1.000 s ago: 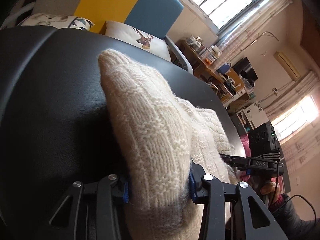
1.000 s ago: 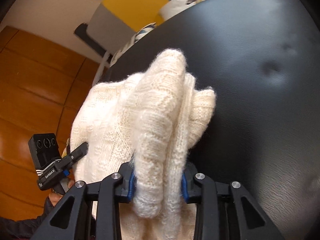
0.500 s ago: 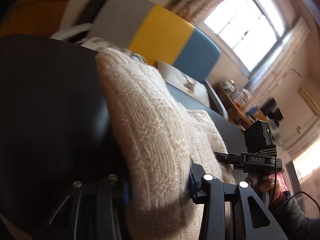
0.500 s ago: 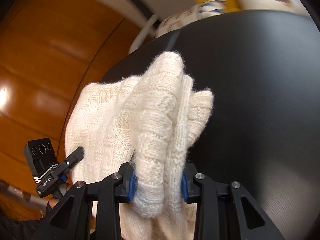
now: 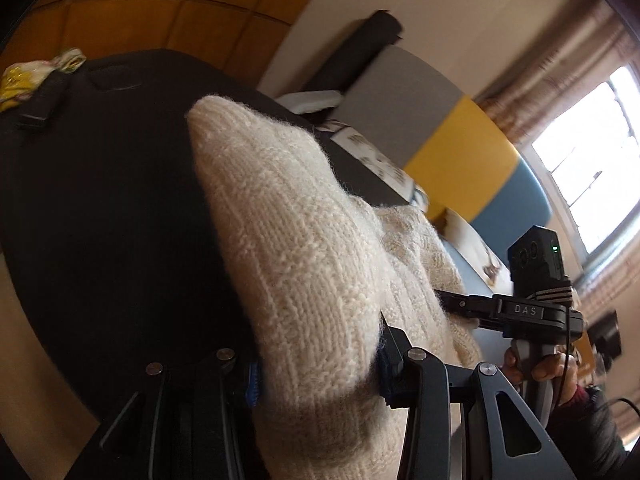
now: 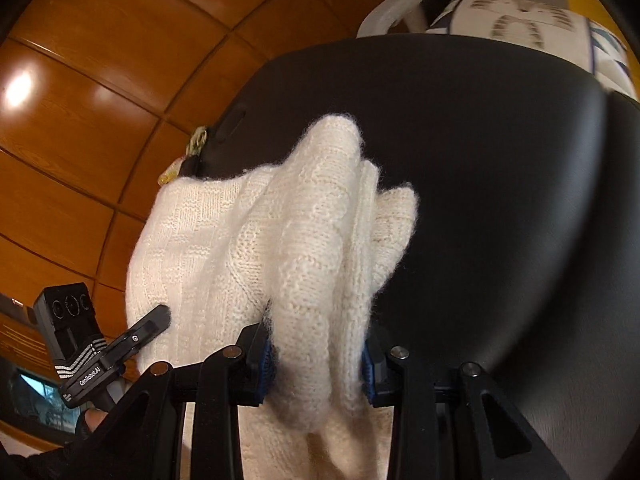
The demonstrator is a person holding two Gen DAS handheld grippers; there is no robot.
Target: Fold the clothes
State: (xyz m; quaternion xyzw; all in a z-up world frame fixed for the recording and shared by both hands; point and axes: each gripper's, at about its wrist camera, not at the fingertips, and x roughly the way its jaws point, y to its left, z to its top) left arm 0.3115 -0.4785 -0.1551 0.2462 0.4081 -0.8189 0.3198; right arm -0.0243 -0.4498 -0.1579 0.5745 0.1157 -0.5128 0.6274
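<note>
Orange-brown wooden wall panels (image 6: 80,128) curve behind a broad black padded desk (image 6: 500,200), and in the left wrist view a sofa back in grey, yellow and blue blocks (image 5: 452,128) stands past the desk's far edge, with a bright window (image 5: 588,152) beyond it. A cream-white chunky knitted sweater (image 5: 304,264) hangs bunched over the black surface, caught at two places. The left tongs (image 5: 318,368) are clamped on a thick fold of the knit, their blue pads pressed into the wool on both sides. The right tongs (image 6: 318,364) pinch another thick bundle of the same sweater (image 6: 280,248), blue pads sunk into it, with three rounded lobes of fabric standing up past the fingers. Each camera also catches the other device at the sweater's side: the right one, marked DAS, with a hand (image 5: 536,368) wrapped round its grip, and the left one at the lower left of the right wrist view. A small crumpled yellow-green cloth (image 5: 36,74) lies at the desk's far corner.
</note>
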